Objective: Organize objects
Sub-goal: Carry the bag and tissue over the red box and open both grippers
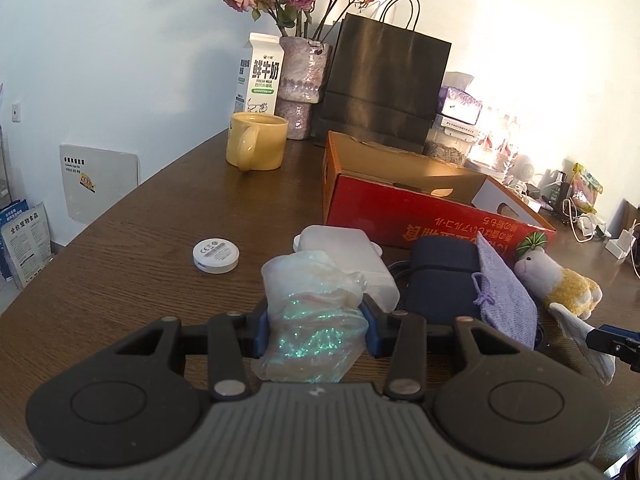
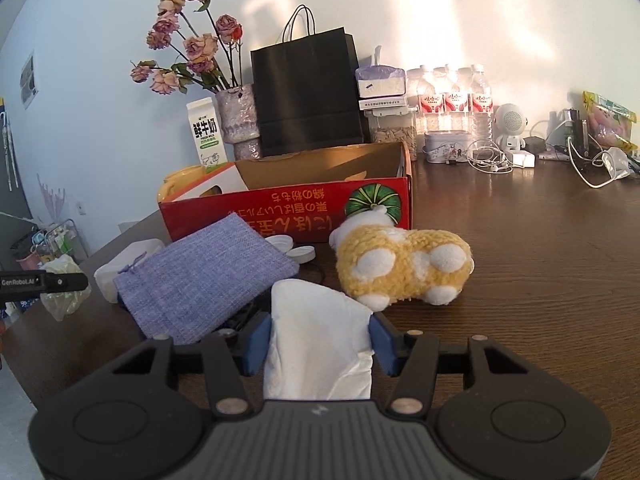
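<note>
My left gripper (image 1: 314,330) is shut on a glittery clear plastic bag (image 1: 312,312), held just above the brown table (image 1: 140,260). My right gripper (image 2: 318,340) is shut on a white folded tissue (image 2: 320,344). Ahead of both stands an open red cardboard box (image 1: 400,208), also in the right wrist view (image 2: 288,208). In front of it lie a purple cloth pouch (image 2: 204,280), a yellow plush sheep (image 2: 404,268), a dark blue case (image 1: 444,272), a white plastic box (image 1: 344,248) and a small round white puck (image 1: 216,255).
A yellow mug (image 1: 256,140), milk carton (image 1: 262,76), vase of dried roses (image 1: 300,84) and black paper bag (image 1: 384,80) stand at the back. Water bottles (image 2: 452,96), a tin (image 2: 446,144), cables (image 2: 488,160) and snack packs (image 2: 608,124) line the far right. The table edge runs along the left.
</note>
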Demonstrator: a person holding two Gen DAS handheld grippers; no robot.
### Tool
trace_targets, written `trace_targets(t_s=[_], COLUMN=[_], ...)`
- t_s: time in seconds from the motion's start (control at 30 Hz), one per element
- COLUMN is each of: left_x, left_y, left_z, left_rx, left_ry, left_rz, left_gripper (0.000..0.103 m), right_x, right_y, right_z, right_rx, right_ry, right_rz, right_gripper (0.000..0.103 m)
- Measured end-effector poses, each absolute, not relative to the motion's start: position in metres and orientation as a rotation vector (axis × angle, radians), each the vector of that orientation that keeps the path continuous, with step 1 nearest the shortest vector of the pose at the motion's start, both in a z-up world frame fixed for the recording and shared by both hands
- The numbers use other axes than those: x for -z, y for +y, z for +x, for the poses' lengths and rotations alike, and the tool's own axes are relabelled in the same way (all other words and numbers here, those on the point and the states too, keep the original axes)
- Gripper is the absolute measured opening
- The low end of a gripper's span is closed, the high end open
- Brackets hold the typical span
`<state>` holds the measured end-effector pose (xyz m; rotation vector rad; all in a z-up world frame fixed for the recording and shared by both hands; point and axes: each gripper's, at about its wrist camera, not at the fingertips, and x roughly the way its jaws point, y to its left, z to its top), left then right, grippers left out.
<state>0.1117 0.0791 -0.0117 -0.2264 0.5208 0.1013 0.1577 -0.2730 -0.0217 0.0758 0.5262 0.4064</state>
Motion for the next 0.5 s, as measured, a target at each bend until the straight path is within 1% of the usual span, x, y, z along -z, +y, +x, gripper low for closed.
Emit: trace_targets(t_s=[0.27,0.5], left_x=[-0.002,-0.023], left_y=[0.072,0.054], left_z=[0.112,0.129], left_rx=[-0.075,-0.014], left_ry=[0.488,0.430], left_rz=[-0.210,-0.182], left_gripper=[0.044,0.044], right_x=[0.004,-0.016], right_y=[-0.270,-0.261], right_z=[0.152,0.162], right_rx=[-0.433,-0.458], right_ry=[0.460,0.395], right_rz=[0.054,0.036], right_gripper=[0.053,0.053])
